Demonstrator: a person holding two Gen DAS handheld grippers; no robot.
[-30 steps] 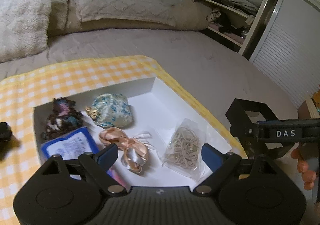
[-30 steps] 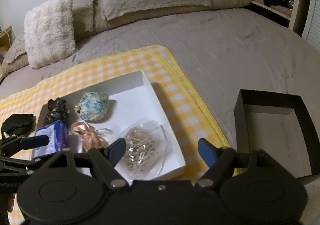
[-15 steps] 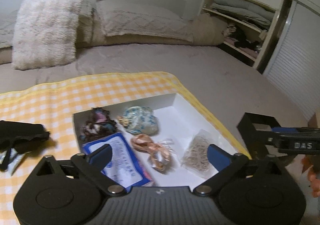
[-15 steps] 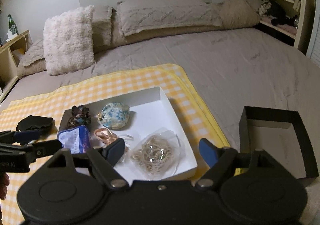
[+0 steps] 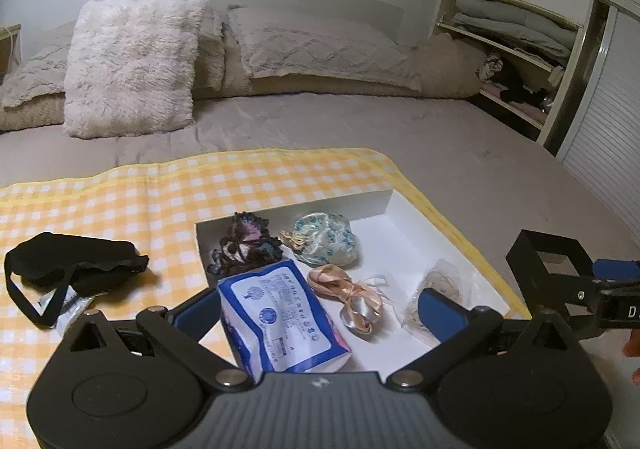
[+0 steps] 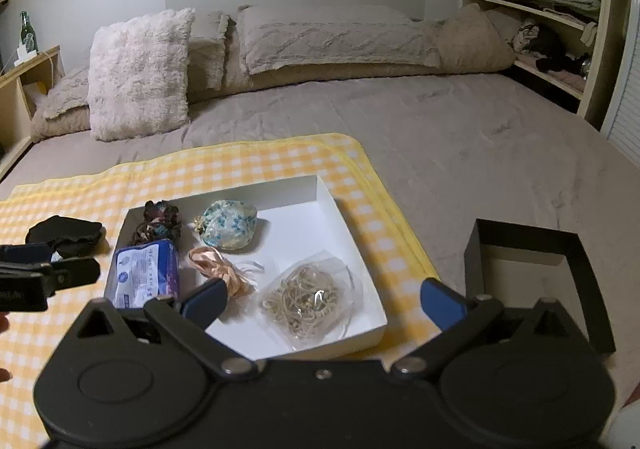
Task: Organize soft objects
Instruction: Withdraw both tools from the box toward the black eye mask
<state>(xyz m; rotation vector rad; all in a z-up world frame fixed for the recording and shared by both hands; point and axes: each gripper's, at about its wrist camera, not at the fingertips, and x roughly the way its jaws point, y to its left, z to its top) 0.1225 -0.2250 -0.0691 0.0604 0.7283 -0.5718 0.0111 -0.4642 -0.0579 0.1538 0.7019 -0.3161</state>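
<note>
Both tools hung above the near end of the shallow white cardboard tray (image 6: 344,217) on the yellow-and-white checked cloth (image 6: 248,165). The left gripper (image 5: 320,307) gaped wide with nothing held. The right gripper (image 6: 322,299) had just been spreading its jaws, with nothing between them. In the tray lay the blue-and-white plastic packet (image 5: 276,313), the peach satin ribbon (image 5: 348,291), the clear bag of tan rubber bands (image 6: 308,299), the pale blue floral fabric pouch (image 6: 228,229) and the dark crocheted bundle (image 5: 244,245). A black fabric eye mask (image 5: 72,261) sat on the cloth, left of the tray. An open black box (image 6: 536,249) rested on the grey bedspread (image 6: 460,137), right of the cloth.
</note>
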